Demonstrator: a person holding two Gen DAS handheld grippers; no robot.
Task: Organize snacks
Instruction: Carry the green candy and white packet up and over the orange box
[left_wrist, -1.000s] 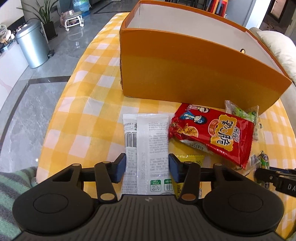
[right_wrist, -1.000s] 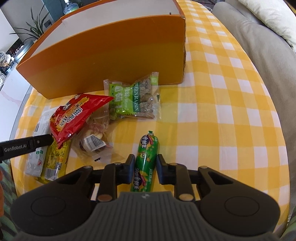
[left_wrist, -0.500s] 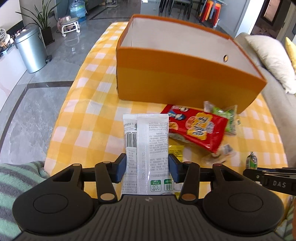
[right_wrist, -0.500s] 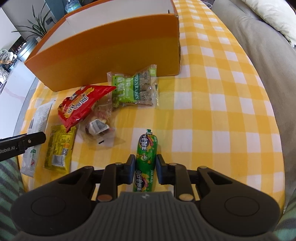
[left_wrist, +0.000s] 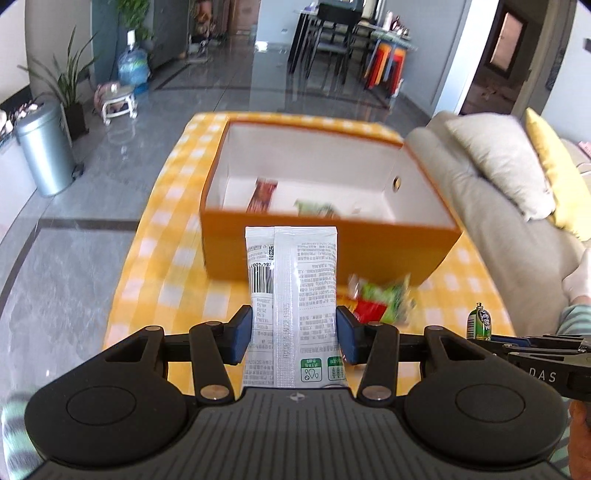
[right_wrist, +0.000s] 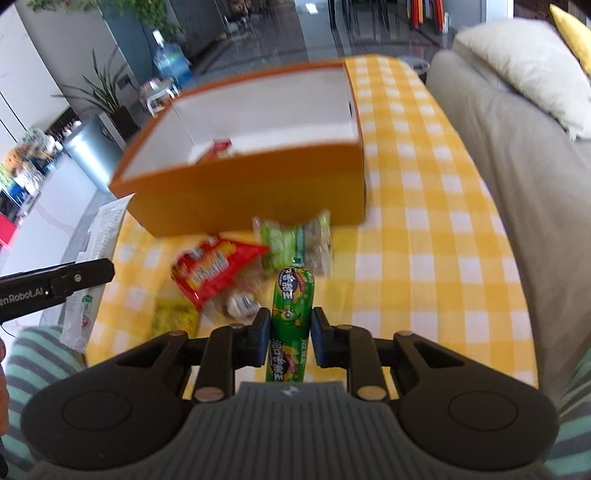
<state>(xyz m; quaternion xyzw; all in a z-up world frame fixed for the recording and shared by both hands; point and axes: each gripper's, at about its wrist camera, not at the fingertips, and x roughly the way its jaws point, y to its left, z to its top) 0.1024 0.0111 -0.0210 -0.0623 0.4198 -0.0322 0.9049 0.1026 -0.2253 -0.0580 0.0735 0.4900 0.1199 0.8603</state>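
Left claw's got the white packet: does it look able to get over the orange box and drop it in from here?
Probably yes. The left claw is shut on the white packet, held above the table with the orange box straight ahead. The box is open-topped, and nothing stands between. Two snacks lie inside, with bare floor around them.

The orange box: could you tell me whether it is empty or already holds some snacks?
Not empty: the orange box already holds at least a reddish packet and a green one.

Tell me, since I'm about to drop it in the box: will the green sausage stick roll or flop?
The green sausage stick juts straight out of the right gripper without sagging, so probably stiff. Its round, glossy casing suggests it may roll and slip once released.
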